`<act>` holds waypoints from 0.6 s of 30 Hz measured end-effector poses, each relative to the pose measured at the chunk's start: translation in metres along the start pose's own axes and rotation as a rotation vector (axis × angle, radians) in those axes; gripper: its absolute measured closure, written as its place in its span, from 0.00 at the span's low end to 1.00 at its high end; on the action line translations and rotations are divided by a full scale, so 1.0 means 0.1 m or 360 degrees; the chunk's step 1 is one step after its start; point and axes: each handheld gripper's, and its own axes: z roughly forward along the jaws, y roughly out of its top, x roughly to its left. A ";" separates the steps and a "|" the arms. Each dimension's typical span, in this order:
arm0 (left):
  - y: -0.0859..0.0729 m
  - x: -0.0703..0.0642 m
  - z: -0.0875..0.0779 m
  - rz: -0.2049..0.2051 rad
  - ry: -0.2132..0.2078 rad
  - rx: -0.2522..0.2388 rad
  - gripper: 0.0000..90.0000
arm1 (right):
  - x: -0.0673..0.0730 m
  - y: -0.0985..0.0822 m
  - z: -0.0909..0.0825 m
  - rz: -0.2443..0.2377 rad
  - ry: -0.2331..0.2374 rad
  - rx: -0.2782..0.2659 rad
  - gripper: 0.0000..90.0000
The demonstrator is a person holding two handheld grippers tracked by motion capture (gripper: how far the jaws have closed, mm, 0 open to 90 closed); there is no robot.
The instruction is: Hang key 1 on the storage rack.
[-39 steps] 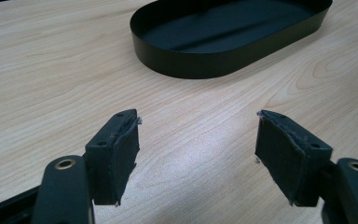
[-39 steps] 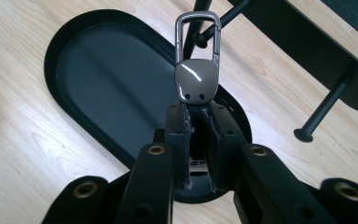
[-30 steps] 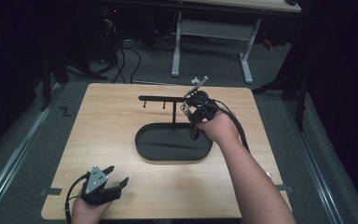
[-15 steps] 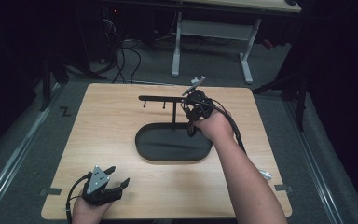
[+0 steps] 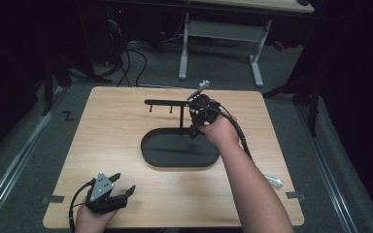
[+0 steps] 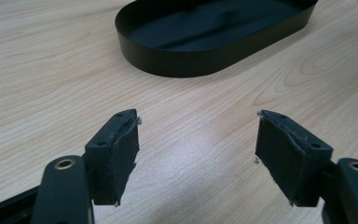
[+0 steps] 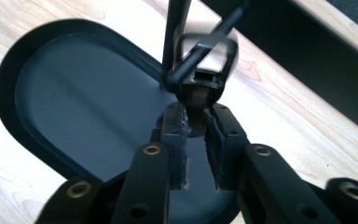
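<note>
- Jaws of the right gripper [image 7: 196, 114] have just been opening a little; the gap is narrow, and the lower end of a small loop-topped thing [image 7: 205, 60] sits between the tips
- Loop-topped thing is at the right end of the stand [image 5: 167, 102], its pale loop over the stand's thin cross bar, above the far side of the black oval tray [image 5: 148, 155]; it is blurred, so what exactly it is I cannot tell
- Pads [image 7: 179, 126] look just clear of it rather than pressing, and the thing is smeared while the jaws are sharp, so I judge that it now hangs from the bar by itself
- Right hand, in the high view, sits at nearly the same spot by the stand's post as in the two earlier pictures; only the grip has eased
- Left gripper [image 5: 125, 183] has kept its place at the near left corner of the table [image 5: 107, 126], fingers spread wide with bare wood between them and the tray ahead
- Meaning for the work: the hanging step looks about done; what remains, as I judge it, is a wider opening and a straight withdrawal, so the tips do not drag the loop off the bar
- Small silver piece [image 5: 273, 180] lies on the table near the right edge, well apart from both grippers
</note>
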 end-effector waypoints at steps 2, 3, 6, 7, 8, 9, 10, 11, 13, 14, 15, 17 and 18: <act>0.00 0.00 0.01 0.0000 -0.0002 0.0001 0.34 | 0.01 0.00 -0.02 0.0009 -0.0011 -0.0008 0.84; 0.00 -0.01 0.00 0.0000 -0.0009 0.0011 0.34 | 0.02 -0.01 -0.02 0.0008 -0.0007 -0.0004 0.84; 0.00 -0.01 0.01 0.0006 -0.0005 0.0009 0.34 | 0.04 -0.04 -0.04 -0.0005 -0.0005 -0.0011 0.82; 0.00 -0.01 0.02 0.0010 -0.0006 0.0005 0.34 | 0.04 -0.06 -0.05 -0.0010 0.0001 -0.0018 0.81; 0.00 -0.01 0.02 0.0010 -0.0006 0.0005 0.34 | 0.05 -0.08 -0.06 -0.0010 0.0003 -0.0025 0.80; 0.00 -0.02 0.03 0.0014 -0.0009 0.0010 0.34 | 0.05 -0.11 -0.06 -0.0007 0.0007 -0.0027 0.79; 0.00 -0.02 0.03 0.0015 -0.0008 0.0011 0.34 | 0.06 -0.14 -0.07 0.0001 0.0012 -0.0024 0.78; 0.01 -0.02 0.03 0.0016 -0.0009 0.0012 0.34 | 0.07 -0.17 -0.08 0.0004 0.0014 -0.0024 0.78; 0.01 -0.03 0.03 0.0012 -0.0011 0.0010 0.34 | 0.07 -0.20 -0.08 0.0010 0.0016 -0.0026 0.77; 0.01 -0.03 0.04 0.0016 -0.0014 0.0012 0.34 | 0.06 -0.27 -0.10 0.0014 0.0024 -0.0036 0.75; 0.01 -0.03 0.04 0.0016 -0.0014 0.0012 0.34 | 0.07 -0.30 -0.10 0.0029 0.0027 -0.0040 0.75; 0.01 -0.04 0.04 0.0018 -0.0017 0.0015 0.34 | 0.07 -0.33 -0.12 0.0033 0.0032 -0.0049 0.74; 0.01 -0.04 0.06 0.0021 -0.0020 0.0018 0.34 | 0.07 -0.41 -0.14 0.0030 0.0029 -0.0073 0.73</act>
